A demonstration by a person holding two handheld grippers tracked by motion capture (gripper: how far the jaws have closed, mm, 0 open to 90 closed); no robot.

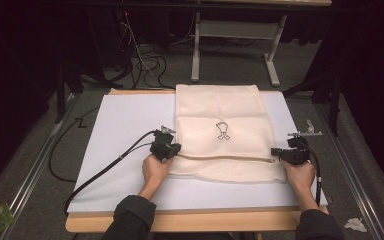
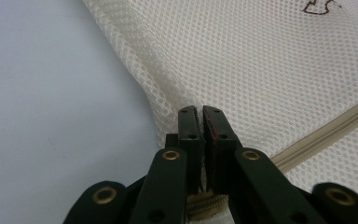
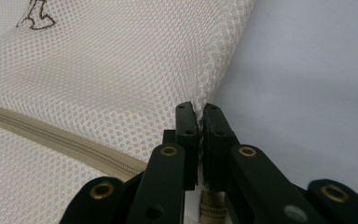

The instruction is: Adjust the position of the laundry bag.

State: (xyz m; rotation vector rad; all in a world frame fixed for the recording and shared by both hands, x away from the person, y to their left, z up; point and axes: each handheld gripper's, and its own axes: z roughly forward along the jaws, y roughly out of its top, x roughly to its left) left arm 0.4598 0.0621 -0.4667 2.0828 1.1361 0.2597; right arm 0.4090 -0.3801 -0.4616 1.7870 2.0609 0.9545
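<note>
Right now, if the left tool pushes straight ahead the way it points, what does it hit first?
The mesh bag itself. The left tool is shut on the bag's left edge and points across the fabric, so more mesh lies directly ahead, with the zipper off to one side. Depth is unclear.

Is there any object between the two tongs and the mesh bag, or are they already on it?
Nothing visible stands between. The left tongs are closed on the left edge of the mesh bag, and the right tongs on its right edge, near the zipper.
</note>
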